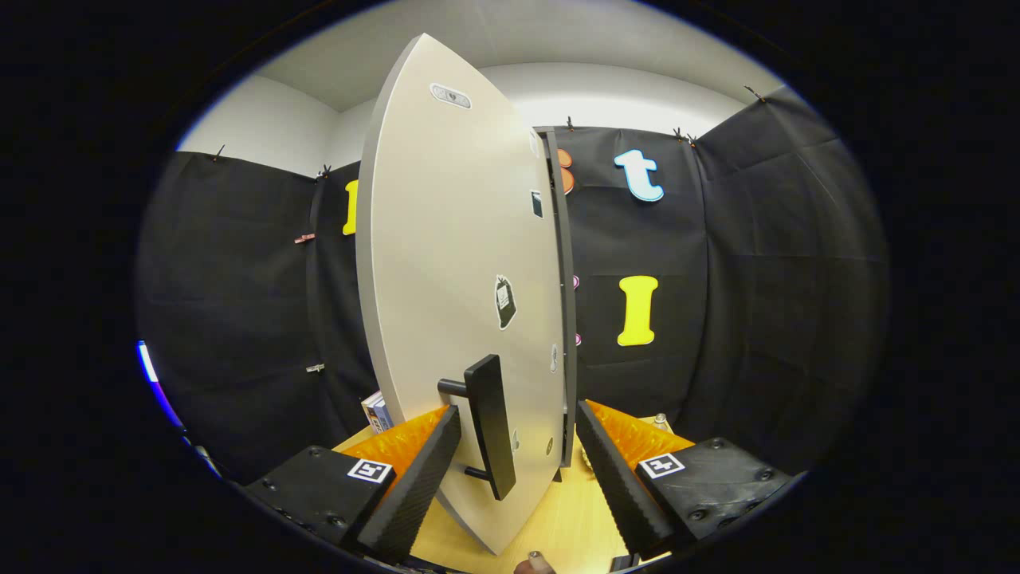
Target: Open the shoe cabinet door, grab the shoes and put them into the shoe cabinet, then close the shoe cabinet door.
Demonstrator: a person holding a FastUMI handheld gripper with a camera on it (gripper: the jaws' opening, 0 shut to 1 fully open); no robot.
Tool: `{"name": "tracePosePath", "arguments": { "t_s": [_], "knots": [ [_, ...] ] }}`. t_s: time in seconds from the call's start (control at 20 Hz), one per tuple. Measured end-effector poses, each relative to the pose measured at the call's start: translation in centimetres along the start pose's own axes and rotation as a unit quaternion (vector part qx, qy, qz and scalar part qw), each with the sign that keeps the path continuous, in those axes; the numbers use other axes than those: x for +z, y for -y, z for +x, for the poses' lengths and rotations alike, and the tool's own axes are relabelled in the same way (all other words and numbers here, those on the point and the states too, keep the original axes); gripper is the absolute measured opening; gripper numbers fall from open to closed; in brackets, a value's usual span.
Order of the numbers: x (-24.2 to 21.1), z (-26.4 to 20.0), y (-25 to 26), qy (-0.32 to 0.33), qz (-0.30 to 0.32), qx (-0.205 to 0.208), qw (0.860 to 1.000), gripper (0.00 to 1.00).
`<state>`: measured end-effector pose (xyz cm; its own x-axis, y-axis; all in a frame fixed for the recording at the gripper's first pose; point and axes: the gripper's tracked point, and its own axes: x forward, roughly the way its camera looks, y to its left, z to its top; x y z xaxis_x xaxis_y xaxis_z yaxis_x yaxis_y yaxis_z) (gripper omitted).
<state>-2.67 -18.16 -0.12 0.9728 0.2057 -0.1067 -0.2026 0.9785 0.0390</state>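
Black booth cloth backs the desk (558, 518) where my jaws stand open astride the shoe cabinet door (454, 279), its handle (488, 426) between them, ungripped; door-opening appears underway, and shoes come next.

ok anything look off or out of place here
Nothing stands out. The cabinet door stands ajar, edge-on, undamaged, its black handle between the open gripper fingers, neither finger pressing it. The stickers on the door lie flat.
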Motion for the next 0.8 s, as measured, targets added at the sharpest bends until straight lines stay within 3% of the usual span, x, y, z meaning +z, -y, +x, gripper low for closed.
{"name": "tracePosePath", "arguments": {
  "t_s": [0.5,0.8],
  "knots": [
    [-1.5,4.3,-5.5,-0.003,0.018,-0.046,0.999,0.96],
    [-2.0,7.2,-10.0,0.001,0.006,-0.041,0.999,0.96]
  ]
}}
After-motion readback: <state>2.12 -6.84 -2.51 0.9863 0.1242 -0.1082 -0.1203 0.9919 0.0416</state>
